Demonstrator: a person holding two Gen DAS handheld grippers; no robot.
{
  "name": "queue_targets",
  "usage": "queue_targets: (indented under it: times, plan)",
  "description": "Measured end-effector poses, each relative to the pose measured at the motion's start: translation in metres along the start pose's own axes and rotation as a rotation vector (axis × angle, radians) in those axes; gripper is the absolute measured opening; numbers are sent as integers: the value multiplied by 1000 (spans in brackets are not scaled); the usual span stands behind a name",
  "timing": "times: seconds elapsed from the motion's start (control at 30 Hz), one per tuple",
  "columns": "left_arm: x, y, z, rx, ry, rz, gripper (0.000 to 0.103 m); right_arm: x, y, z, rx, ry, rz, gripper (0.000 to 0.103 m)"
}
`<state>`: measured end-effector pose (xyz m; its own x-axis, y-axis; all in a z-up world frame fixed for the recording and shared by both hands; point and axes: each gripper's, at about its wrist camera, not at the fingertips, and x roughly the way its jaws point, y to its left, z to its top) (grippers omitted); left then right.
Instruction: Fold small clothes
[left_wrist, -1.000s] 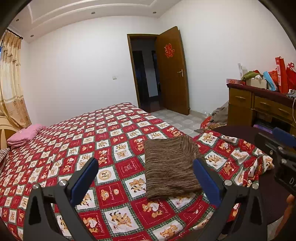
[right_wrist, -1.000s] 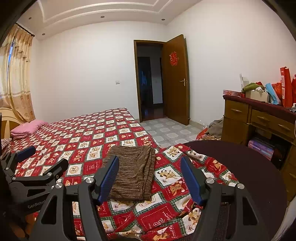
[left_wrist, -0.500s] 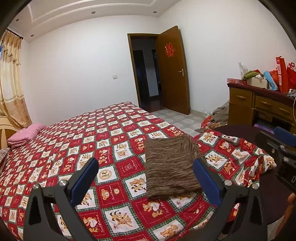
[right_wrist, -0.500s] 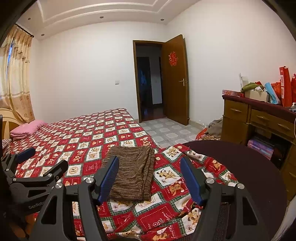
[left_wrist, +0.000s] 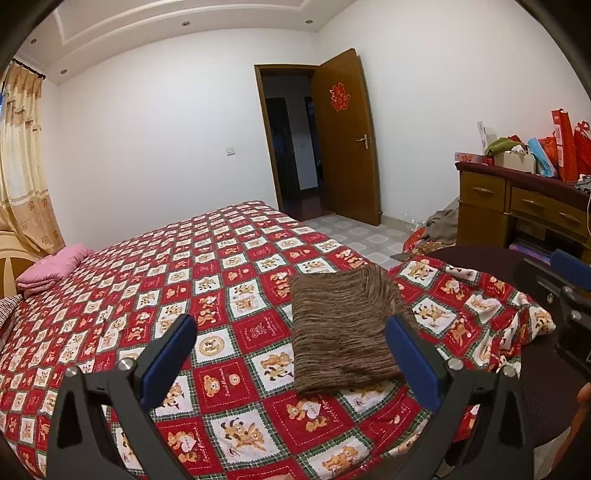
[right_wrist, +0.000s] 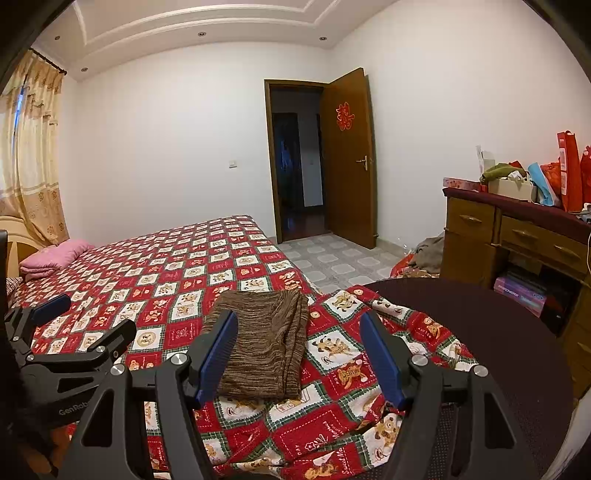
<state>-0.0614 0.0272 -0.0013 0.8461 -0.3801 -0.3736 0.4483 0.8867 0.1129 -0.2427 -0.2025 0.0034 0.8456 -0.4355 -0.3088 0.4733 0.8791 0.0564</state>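
Observation:
A brown striped knit garment (left_wrist: 341, 325) lies folded into a rectangle on the red bear-print bedspread (left_wrist: 184, 280), near the bed's corner. It also shows in the right wrist view (right_wrist: 262, 347). My left gripper (left_wrist: 290, 332) is open and empty, held above the bedspread just short of the garment, its right finger near the garment's right edge. My right gripper (right_wrist: 299, 338) is open and empty, hovering in front of the garment. The left gripper's body (right_wrist: 66, 354) shows at the left of the right wrist view.
A pink folded blanket (left_wrist: 51, 267) lies at the bed's far left. A dark round chair seat (right_wrist: 491, 332) stands right of the bed corner. A wooden desk (right_wrist: 517, 236) with bags stands at the right wall. Clothes lie heaped on the floor (right_wrist: 424, 254) near the open door (right_wrist: 347, 158).

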Motion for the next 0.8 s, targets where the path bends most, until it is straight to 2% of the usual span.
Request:
queue_targets:
  times: [0.47,0.63,0.8]
  plan:
    - [4,4,0,11,13,29,103,2,0,-1,3,8,-9,69]
    - [9,9,-1,-22,48,-23,103,5,0,-3,6,18,-10,69]
    - [9,9,-2,-23,54,-34,103,6,1,-4,5,25,-8,69]
